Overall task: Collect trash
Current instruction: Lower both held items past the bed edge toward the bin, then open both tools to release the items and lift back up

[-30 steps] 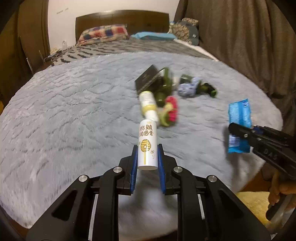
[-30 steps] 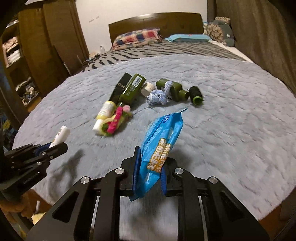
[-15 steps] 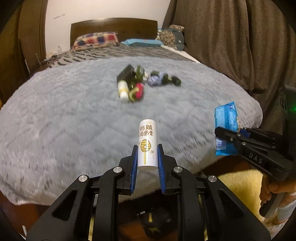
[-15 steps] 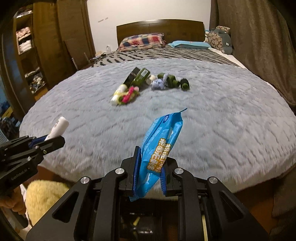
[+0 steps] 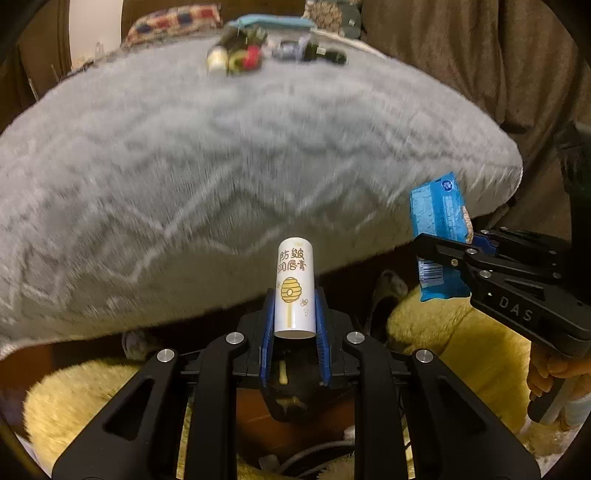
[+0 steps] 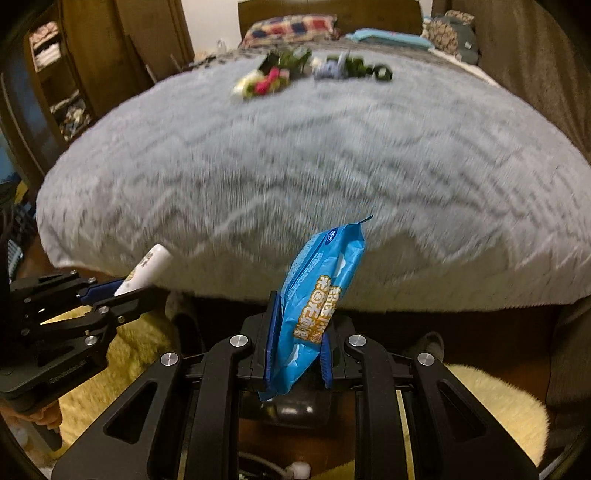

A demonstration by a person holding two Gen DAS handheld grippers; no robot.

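My left gripper (image 5: 294,325) is shut on a white tube (image 5: 295,288) printed with a yellow beehive, held upright past the foot edge of the bed. My right gripper (image 6: 298,350) is shut on a blue snack wrapper (image 6: 317,295) with orange lettering. Each gripper shows in the other's view: the right gripper (image 5: 443,251) with the wrapper (image 5: 439,236) at the right, the left gripper (image 6: 122,291) with the tube (image 6: 147,266) at the left. A blurred heap of bottles and scraps (image 5: 273,55) lies far back on the grey blanket (image 5: 221,166).
Below the grippers lie yellow fluffy rugs (image 5: 461,332) on a dark wooden floor, with a dark object (image 6: 299,406) between the fingers' bases. Brown curtains (image 5: 498,55) hang at the right. A wardrobe with shelves (image 6: 55,74) stands left. Pillows (image 6: 291,29) rest by the headboard.
Both grippers have pulled back from the bed and sunk, tilting downward; the bed's foot edge, floor and yellow rugs have come into view. The heap looks farther away. Both grips are unchanged.
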